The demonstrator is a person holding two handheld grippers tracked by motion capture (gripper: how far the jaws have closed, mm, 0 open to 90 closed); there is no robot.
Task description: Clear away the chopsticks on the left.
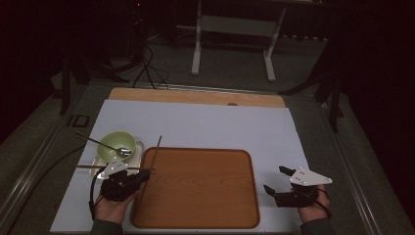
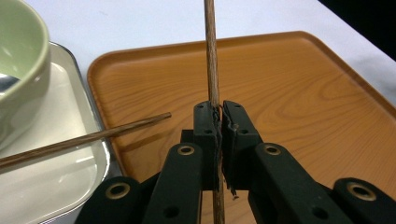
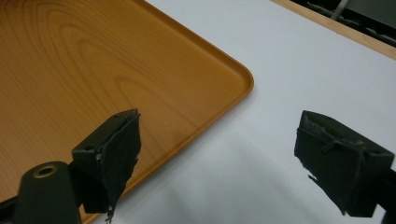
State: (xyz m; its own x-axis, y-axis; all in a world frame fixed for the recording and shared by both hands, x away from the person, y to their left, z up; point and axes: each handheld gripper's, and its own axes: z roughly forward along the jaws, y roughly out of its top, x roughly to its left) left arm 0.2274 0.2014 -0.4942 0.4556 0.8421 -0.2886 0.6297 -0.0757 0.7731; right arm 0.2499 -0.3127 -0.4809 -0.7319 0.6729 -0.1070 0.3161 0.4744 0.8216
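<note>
Starting on the left: a green bowl (image 1: 117,143) with a spoon (image 1: 103,144) in it is being carried by a small metal tray (image 1: 138,145), which sits just past and to the outer side of the left gripper (image 1: 143,175). A second chopstick (image 2: 84,138) is being rested across that metal tray's rim, its tip poking over the edge of the wooden tray (image 1: 195,215) just left of the jaws in the left gripper view.

The left gripper's jaws are being squeezed together on a chopstick (image 2: 211,56), so it's clamped right at the pads. That stick is being held over the wooden tray's left edge, running away from the jaws toward the far side of the table in the high view, and sticking out behind them too.

Further right, the wooden tray is being left bare between the two grippers, on a white mat (image 1: 205,125).

On the far right, the right gripper (image 1: 281,181) is being kept over the mat with its jaws wide apart. One jaw is being held over the wooden tray's corner, the other over the mat.
</note>
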